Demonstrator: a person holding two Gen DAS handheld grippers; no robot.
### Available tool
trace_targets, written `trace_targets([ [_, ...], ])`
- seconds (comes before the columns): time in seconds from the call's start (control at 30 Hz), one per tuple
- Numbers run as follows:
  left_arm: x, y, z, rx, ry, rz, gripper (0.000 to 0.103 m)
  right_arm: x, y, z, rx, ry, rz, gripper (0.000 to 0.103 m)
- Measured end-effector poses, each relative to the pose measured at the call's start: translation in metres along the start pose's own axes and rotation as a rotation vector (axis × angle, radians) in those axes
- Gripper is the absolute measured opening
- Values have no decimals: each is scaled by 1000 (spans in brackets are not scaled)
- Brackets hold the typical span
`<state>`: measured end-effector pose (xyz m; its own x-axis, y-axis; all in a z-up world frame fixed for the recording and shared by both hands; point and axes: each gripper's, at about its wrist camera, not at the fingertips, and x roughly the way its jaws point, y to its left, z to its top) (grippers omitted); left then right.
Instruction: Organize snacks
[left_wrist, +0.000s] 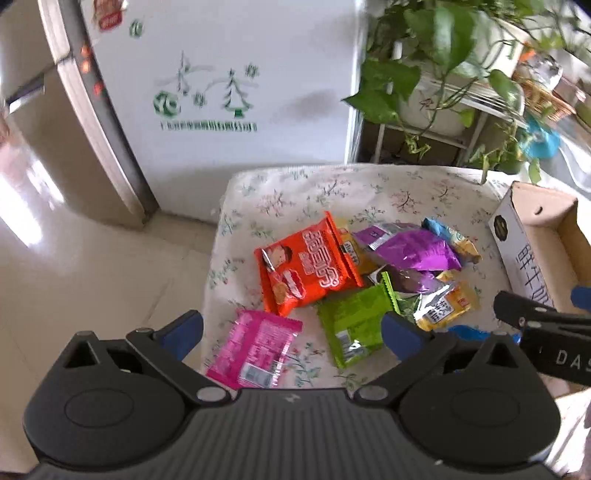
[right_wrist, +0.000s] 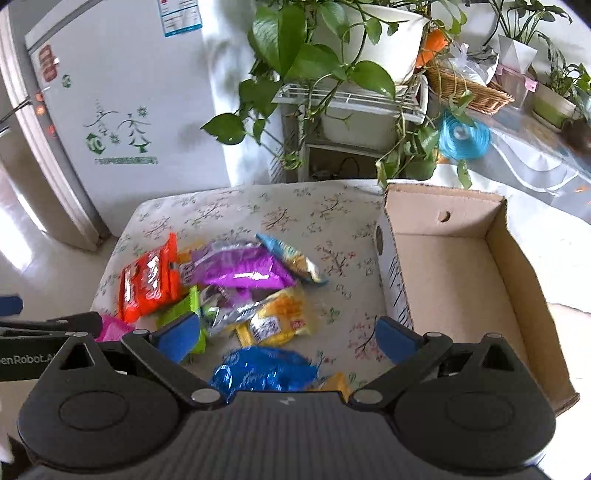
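Note:
A pile of snack packets lies on a floral cloth-covered table (left_wrist: 295, 192): an orange packet (left_wrist: 306, 264), a purple one (left_wrist: 413, 251), a green one (left_wrist: 351, 325), a pink one (left_wrist: 255, 349), yellow ones (left_wrist: 448, 302). My left gripper (left_wrist: 295, 332) is open and empty above the pink and green packets. My right gripper (right_wrist: 284, 336) is open and empty above a blue packet (right_wrist: 264, 373) and a yellow packet (right_wrist: 277, 319). An open, empty cardboard box (right_wrist: 454, 280) stands on the table to the right of the pile.
A white fridge (left_wrist: 221, 92) stands behind the table. Potted plants (right_wrist: 332, 55) on a rack and a wicker basket (right_wrist: 469, 92) are at the back right. Tiled floor (left_wrist: 74, 258) lies to the left.

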<state>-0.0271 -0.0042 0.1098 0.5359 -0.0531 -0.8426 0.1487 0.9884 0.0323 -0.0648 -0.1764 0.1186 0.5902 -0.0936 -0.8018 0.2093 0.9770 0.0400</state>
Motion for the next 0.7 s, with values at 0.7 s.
trace_targets([
  [0.7, 22, -15, -12, 56, -1, 77, 101, 21, 6, -12, -46, 75, -75, 103],
])
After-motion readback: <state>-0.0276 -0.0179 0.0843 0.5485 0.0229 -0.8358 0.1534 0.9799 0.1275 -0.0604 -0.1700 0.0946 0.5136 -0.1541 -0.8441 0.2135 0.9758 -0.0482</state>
